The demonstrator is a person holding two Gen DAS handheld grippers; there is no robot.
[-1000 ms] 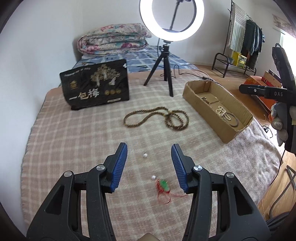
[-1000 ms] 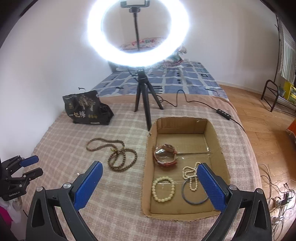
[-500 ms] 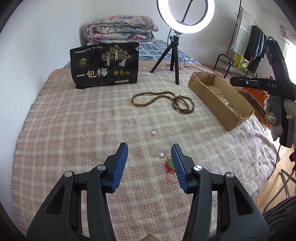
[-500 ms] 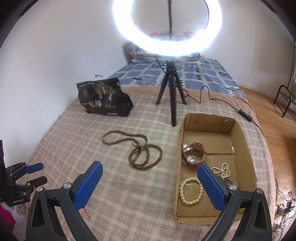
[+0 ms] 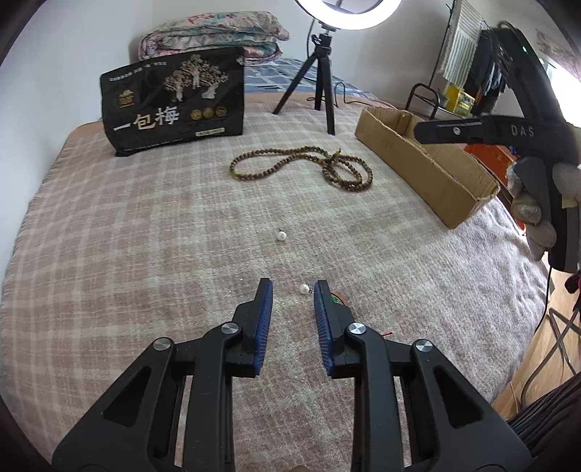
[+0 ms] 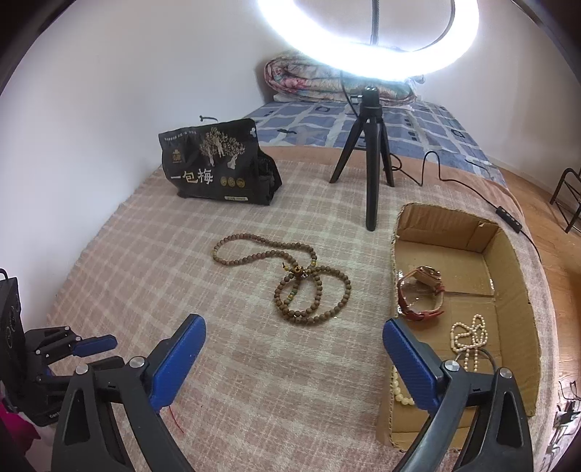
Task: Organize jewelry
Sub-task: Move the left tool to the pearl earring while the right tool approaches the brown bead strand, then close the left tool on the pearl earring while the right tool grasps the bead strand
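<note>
A small pearl lies on the checked blanket just ahead of the left gripper, close against the tip of its right finger, with a green pendant on red cord half hidden behind that finger. The left gripper's jaws have just been closing and now stand narrow but still parted, with bare blanket between the pads and nothing pinched. A second pearl sits a little farther off. Beyond it the long wooden bead necklace lies looped in the middle of the blanket. To its right stands the open cardboard box, holding a brown-strapped watch, a pearl string and a cream bead bracelet. The right gripper hangs over the near blanket with its jaws spread wide and empty. At the far side stand a black printed bag and a ring light on a tripod, with a folded quilt behind.
</note>
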